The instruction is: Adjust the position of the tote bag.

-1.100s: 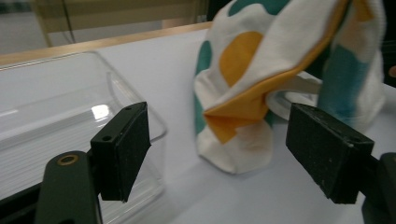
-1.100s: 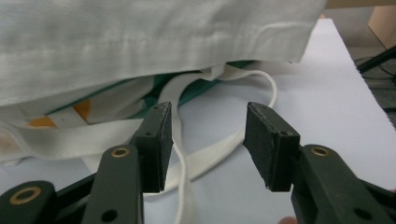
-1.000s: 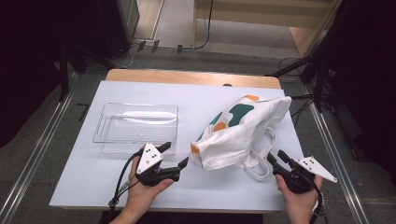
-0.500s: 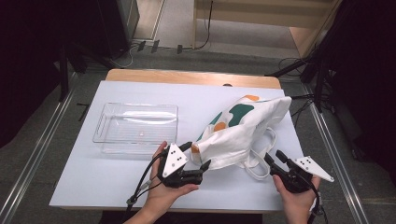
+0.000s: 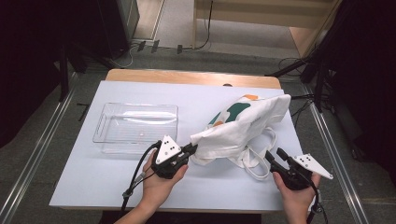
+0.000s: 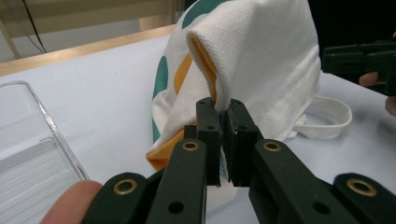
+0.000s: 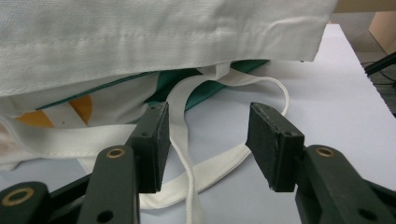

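A white cloth tote bag (image 5: 243, 123) with green and orange patches lies crumpled on the right half of the white table. My left gripper (image 5: 191, 150) is at the bag's near left corner. Its jaws have just been closing and now pinch a fold of the bag (image 6: 261, 60) between the pads, so my left gripper (image 6: 223, 112) is shut on it. My right gripper (image 5: 275, 155) rests by the bag's handles, open. In the right gripper view a white strap (image 7: 180, 126) runs between the spread jaws of my right gripper (image 7: 208, 140) without being pressed, under the bag's hem (image 7: 140, 37).
A clear plastic tray (image 5: 135, 123) stands at the table's left, just behind my left hand, with its rim (image 6: 28, 149) close to the jaws. The table's wooden back edge (image 5: 191, 77) lies beyond. Metal rails run along both sides of the table.
My left gripper has moved right, to the bag's corner, and closed its jaws on the cloth. The right gripper has stayed where it was.
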